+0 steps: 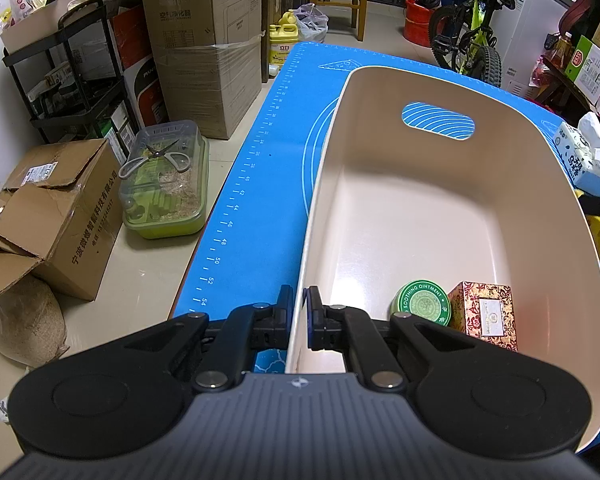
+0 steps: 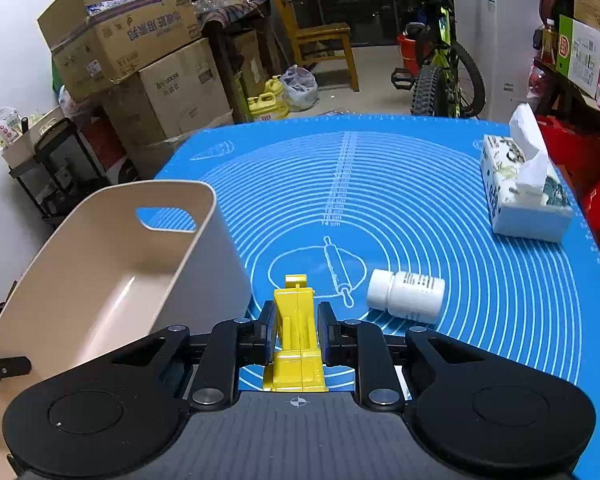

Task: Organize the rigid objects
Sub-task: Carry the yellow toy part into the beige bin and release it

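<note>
On the blue mat (image 2: 420, 200), left fingers (image 1: 299, 300) pinch bin wall (image 1: 300, 280); right fingers (image 2: 269, 328) clamp yellow toy (image 2: 298, 332).

1. Right gripper (image 2: 297, 330), jaws clamped on an upright yellow plastic clip (image 2: 297, 336).
2. Cream bin (image 2: 204, 248) with handle cutout, left, tilted, on the blue baking mat (image 2: 480, 264).
3. White pill bottle (image 2: 406, 291) lying on its side, just right of the clip.
4. Tissue pack (image 2: 520, 196), far right.

The yellow toy (image 2: 297, 332) hides its near end under the right gripper's (image 2: 297, 320) body. Right of the left gripper (image 1: 299, 304), the green tin (image 1: 421, 303) and patterned box (image 1: 485, 314) are partly covered by its linkage.
</note>
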`<state>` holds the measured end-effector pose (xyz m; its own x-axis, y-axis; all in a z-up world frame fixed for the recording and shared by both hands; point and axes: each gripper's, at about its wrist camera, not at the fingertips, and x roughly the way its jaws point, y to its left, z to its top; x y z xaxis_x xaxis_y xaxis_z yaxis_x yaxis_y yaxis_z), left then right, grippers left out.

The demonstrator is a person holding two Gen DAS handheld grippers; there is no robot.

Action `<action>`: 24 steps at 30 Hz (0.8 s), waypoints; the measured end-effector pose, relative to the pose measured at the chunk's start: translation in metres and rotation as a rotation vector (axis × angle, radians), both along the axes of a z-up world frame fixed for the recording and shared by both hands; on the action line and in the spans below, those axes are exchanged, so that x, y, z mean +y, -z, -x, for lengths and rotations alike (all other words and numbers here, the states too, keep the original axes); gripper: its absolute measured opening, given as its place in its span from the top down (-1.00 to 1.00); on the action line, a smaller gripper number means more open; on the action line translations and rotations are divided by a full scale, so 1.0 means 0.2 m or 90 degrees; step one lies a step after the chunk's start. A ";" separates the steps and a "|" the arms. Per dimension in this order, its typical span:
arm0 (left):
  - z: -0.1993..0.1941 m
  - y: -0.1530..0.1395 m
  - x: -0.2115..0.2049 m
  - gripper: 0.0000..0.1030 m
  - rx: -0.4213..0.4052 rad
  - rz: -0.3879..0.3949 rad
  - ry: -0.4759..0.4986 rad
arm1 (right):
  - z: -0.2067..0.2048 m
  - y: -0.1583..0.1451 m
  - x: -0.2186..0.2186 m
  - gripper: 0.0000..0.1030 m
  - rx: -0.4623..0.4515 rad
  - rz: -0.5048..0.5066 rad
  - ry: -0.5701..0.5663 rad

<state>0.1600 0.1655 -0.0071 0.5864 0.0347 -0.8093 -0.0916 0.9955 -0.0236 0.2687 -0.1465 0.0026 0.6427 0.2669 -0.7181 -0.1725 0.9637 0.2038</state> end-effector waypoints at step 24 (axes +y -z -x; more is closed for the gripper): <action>0.01 0.00 -0.02 0.85 0.004 0.011 -0.006 | 0.08 -0.47 0.34 0.41 -0.085 0.007 -0.097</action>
<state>0.1589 0.1619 -0.0064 0.5806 0.0260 -0.8138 -0.1004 0.9941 -0.0399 0.2536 -0.0785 0.0956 0.6852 0.3609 -0.6327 -0.3414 0.9264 0.1587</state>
